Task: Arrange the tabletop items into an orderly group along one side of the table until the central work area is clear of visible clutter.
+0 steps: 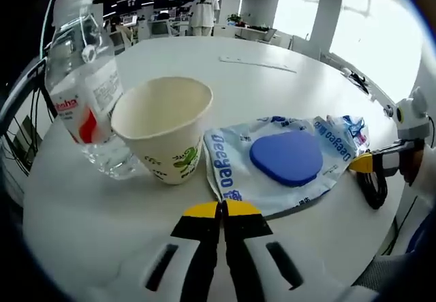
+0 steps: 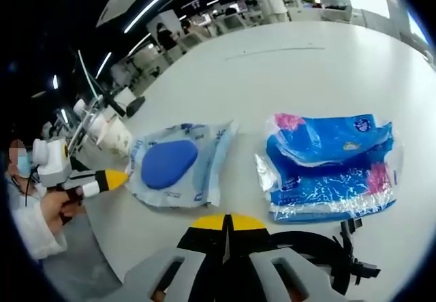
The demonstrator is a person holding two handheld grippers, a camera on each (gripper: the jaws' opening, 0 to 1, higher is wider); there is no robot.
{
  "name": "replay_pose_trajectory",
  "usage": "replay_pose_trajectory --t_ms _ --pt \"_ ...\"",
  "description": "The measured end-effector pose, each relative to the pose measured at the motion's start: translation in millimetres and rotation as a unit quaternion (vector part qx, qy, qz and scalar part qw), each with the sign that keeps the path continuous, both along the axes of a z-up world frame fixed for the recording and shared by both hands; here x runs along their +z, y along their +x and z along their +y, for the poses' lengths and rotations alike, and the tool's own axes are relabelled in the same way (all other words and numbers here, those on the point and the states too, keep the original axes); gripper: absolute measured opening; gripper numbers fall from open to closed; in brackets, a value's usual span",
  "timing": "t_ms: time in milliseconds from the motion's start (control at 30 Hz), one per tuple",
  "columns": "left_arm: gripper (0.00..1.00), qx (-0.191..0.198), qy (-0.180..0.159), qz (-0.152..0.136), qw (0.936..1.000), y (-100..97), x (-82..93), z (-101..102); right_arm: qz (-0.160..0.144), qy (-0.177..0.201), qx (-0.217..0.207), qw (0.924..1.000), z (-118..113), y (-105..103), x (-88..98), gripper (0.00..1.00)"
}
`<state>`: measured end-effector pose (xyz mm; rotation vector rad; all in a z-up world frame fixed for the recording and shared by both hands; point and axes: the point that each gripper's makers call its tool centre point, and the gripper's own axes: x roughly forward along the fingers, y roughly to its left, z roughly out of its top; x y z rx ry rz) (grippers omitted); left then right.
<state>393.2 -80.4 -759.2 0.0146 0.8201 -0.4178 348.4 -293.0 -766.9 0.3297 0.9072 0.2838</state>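
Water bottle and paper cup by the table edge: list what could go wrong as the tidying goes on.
1. The water bottle stands upright touching the empty paper cup; a nudge to either could tip both, probably off the near table edge.
2. The blue pad lies loose on its crinkled wrapper; dragging the wrapper may slide it off.
3. The left gripper is shut and must open before grasping.

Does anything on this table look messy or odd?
Nothing is spilled or broken. The tissue pack is crumpled and half-empty, and the blue pad lies on a wrinkled wrapper. The paper cup and bottle stand upright.
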Motion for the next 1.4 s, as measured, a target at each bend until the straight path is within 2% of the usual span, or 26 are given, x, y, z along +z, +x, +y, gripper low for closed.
replay_pose_trajectory --t_ms 100,233,333,433,567,633,700,833,933,1100,1267,1400 --pt "0.0 0.006 -0.011 -0.004 0.9999 -0.3 2.5 0 -0.038 0.014 0.0 0.9992 7 5 10.3 0.0" --pt "0.01 0.009 -0.01 -0.025 0.9996 1.7 11.1 2 -0.08 0.025 0.026 0.9962 15 7 28.4 0.0" --pt "0.12 -0.005 -0.017 -0.041 0.999 3.7 19.9 -4 -0.098 0.022 0.032 0.9944 12 7 37.6 0.0" --pt "0.19 -0.016 -0.01 -0.055 0.9983 3.6 24.3 -8 -0.12 0.038 0.027 0.9917 8 8 48.6 0.0" --pt "0.23 -0.014 -0.014 -0.071 0.9973 1.8 38.3 -12 -0.15 0.032 0.022 0.9879 -1 9 63.3 0.19" --pt "0.29 -0.019 -0.007 -0.089 0.9958 2.1 48.0 -16 -0.156 0.043 0.021 0.9866 -4 8 69.0 0.26" --pt "0.33 -0.024 -0.014 -0.098 0.9948 4.1 52.7 -21 -0.169 0.032 0.02 0.9848 -11 7 74.4 0.32" --pt "0.4 -0.03 -0.022 -0.112 0.9931 2.8 63.3 -31 -0.178 0.023 0.013 0.9837 -25 3 78.7 0.41" --pt "0.47 -0.031 -0.024 -0.118 0.9922 3.2 65.8 -36 -0.18 0.022 0.005 0.9833 -34 0 81.5 0.43" --pt "0.48 -0.04 -0.027 -0.114 0.9923 1.4 67.3 -45 -0.184 0.024 -0.011 0.9826 -43 -2 85.0 0.45" --pt "0.49 -0.043 -0.028 -0.111 0.9925 1.6 68.8 -48 -0.182 0.026 -0.015 0.9829 -43 -2 85.0 0.47" --pt "0.49 -0.06 -0.021 -0.111 0.9918 -0.5 71.0 -58 -0.183 0.028 -0.017 0.9825 -45 0 86.1 0.47"
